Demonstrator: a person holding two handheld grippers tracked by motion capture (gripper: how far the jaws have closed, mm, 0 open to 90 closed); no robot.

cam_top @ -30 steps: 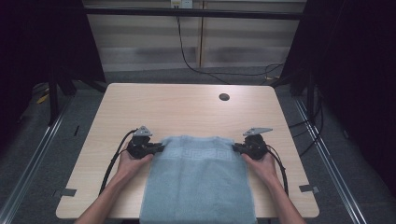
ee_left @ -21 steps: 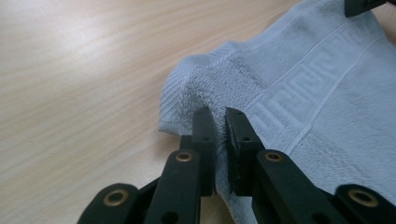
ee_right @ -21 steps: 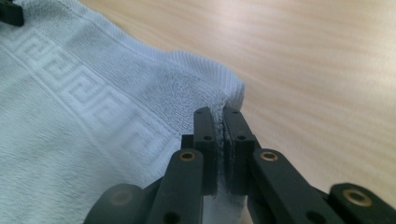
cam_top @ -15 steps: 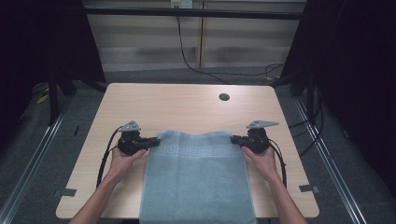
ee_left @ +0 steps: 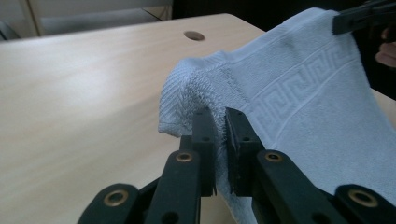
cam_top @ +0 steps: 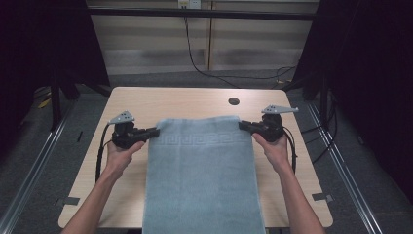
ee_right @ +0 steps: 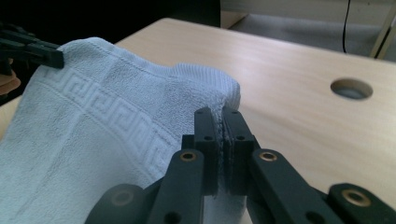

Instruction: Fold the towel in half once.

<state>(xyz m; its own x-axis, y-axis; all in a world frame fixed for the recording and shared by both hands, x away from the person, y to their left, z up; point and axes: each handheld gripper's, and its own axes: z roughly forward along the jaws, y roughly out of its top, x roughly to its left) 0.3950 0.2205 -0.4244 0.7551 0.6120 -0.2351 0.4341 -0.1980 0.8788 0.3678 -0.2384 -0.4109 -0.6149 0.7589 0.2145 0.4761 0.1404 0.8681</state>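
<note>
A light blue towel (cam_top: 202,175) with a Greek-key border lies spread down the middle of the wooden table (cam_top: 190,100) and hangs over its front edge. My left gripper (cam_top: 155,132) is shut on the towel's far left corner (ee_left: 187,105), and my right gripper (cam_top: 242,126) is shut on the far right corner (ee_right: 219,88). Both corners are held a little above the tabletop, with the far hem stretched straight between the two grippers. In the left gripper view the towel (ee_left: 303,107) runs off toward the other gripper's jaws at top right.
A round cable hole (cam_top: 234,101) sits in the table behind the towel, right of centre. Bare wood lies beyond the towel's far edge and on both sides. Dark curtains and a metal frame surround the table; cables (cam_top: 195,58) run along the floor behind.
Both grippers have moved away from the person toward the table's far side and slightly apart, dragging the towel's far edge forward and pulling it taut.
</note>
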